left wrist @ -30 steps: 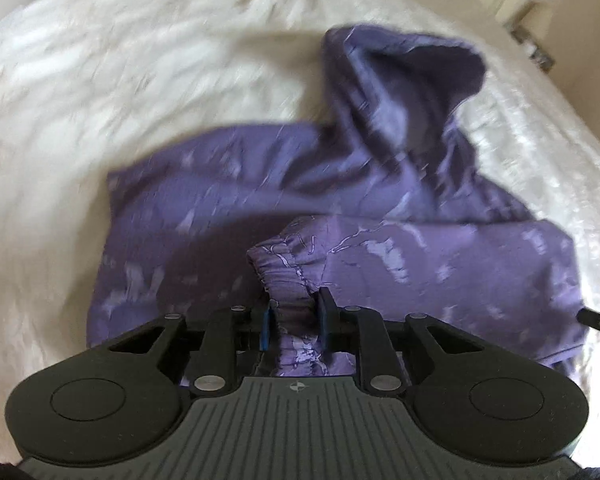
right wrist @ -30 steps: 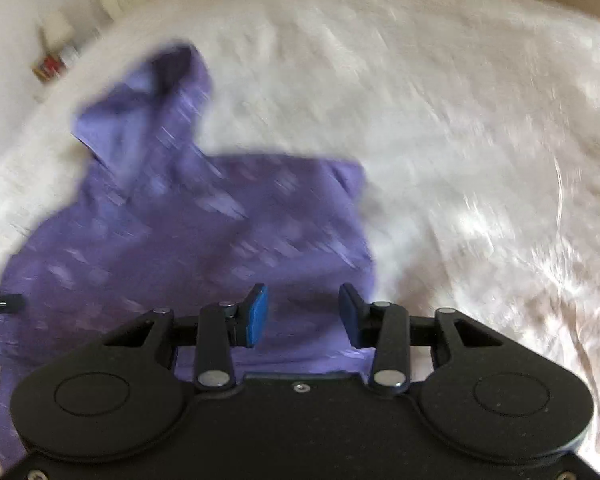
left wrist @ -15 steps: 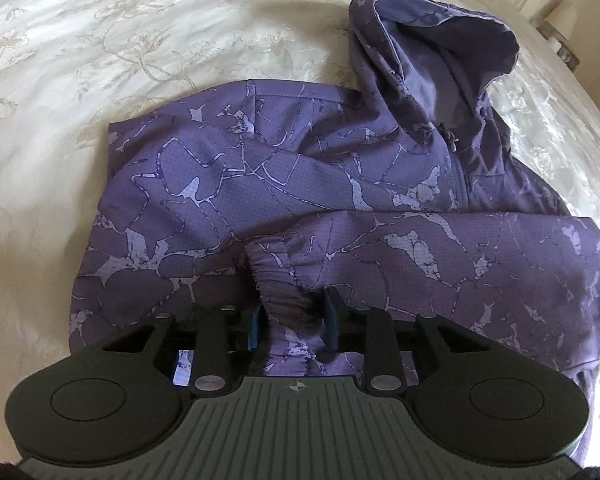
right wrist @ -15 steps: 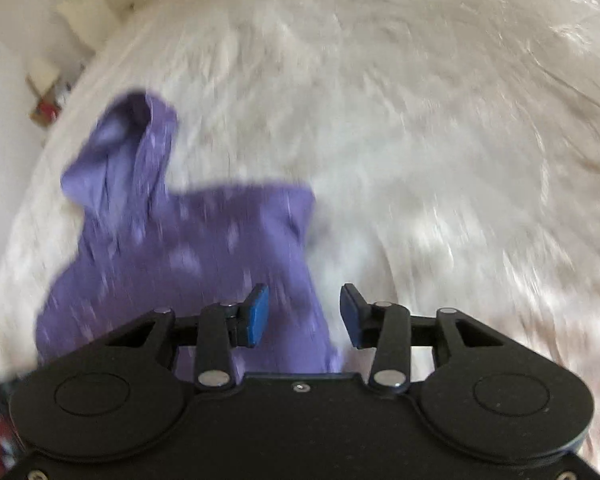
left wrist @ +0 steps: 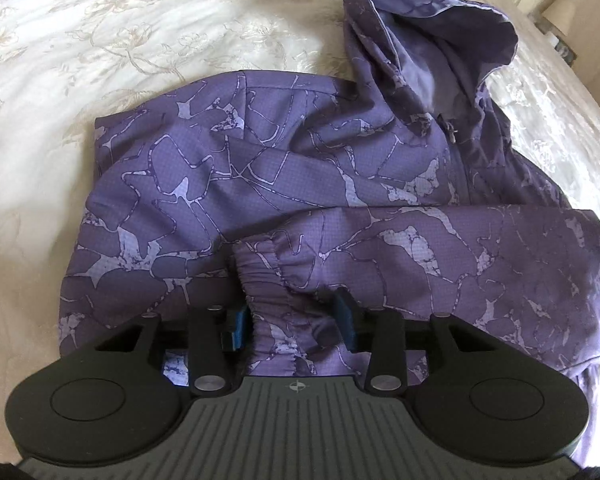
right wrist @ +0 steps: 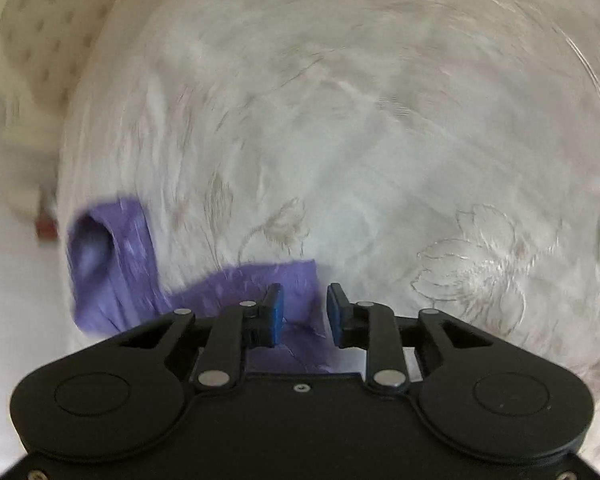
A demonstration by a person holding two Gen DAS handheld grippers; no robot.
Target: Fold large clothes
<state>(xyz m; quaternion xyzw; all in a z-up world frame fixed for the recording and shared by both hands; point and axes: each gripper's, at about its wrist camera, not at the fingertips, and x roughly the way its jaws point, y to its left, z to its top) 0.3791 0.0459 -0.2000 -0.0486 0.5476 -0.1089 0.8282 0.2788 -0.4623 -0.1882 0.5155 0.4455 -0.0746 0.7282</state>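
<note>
In the left wrist view, the left gripper (left wrist: 290, 320) sits at six o'clock with its jaws opening. The elastic sleeve cuff (left wrist: 260, 276) of the purple hooded jacket (left wrist: 260, 168) lies between the blue pads (left wrist: 239, 322), but the pads no longer press on it; the cuff looks released onto the jacket's body. Beyond it the sleeve (left wrist: 440, 248) runs across the torso toward three o'clock, and farther off, near one o'clock, the hood (left wrist: 428, 48) stands puffed open. The jacket lies on a cream embroidered bedspread (left wrist: 120, 40).

The right wrist view is smeared with motion. The right gripper (right wrist: 303, 312) is at six o'clock, its jaws closing, with a corner of the jacket's edge (right wrist: 296, 280) just under and between the pads; whether they touch cloth yet cannot be told, so it reads as not yet gripping. The hood (right wrist: 96, 248) shows out at nine o'clock.

The risks, as a judgement: the springy cuff may slide off the torso once let go, undoing the sleeve fold. The right gripper, closing while moving fast, could pinch only the top layer or catch the bedspread too, dragging the jacket askew. The upright hood may also bulk any later fold.
</note>
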